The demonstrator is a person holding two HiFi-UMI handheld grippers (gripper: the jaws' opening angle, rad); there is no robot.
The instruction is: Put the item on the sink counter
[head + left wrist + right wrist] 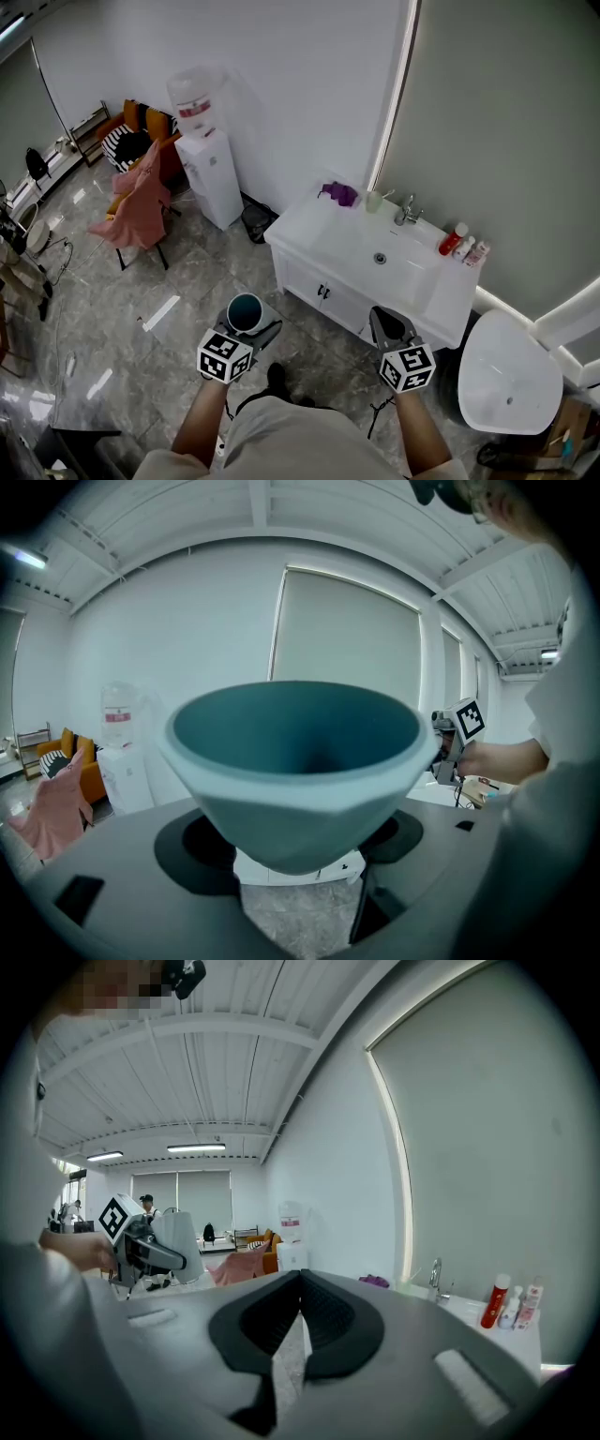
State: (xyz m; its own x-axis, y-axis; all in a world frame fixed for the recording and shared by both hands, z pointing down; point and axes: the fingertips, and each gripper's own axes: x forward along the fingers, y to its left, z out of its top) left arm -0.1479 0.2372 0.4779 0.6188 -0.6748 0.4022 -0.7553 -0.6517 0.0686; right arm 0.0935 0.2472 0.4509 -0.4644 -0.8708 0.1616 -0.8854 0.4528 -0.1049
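A pale blue cup with a dark teal inside point(246, 312) sits upright between the jaws of my left gripper point(251, 330), which is shut on it over the floor. In the left gripper view the cup point(295, 761) fills the middle, and the left gripper point(296, 847) clamps its lower part. My right gripper point(389, 325) is shut with nothing in it; in its own view the right gripper point(300, 1283) shows its pads meeting. The white sink counter point(314, 234) stands ahead and slightly right, well apart from both grippers.
On the counter lie a purple cloth point(339, 194), a small green cup point(374, 201), a faucet point(406, 211) and bottles point(463, 244). A water dispenser point(208, 164), a chair with pink cloth point(141, 202), a dark bin point(255, 221) and a toilet point(511, 375) stand around.
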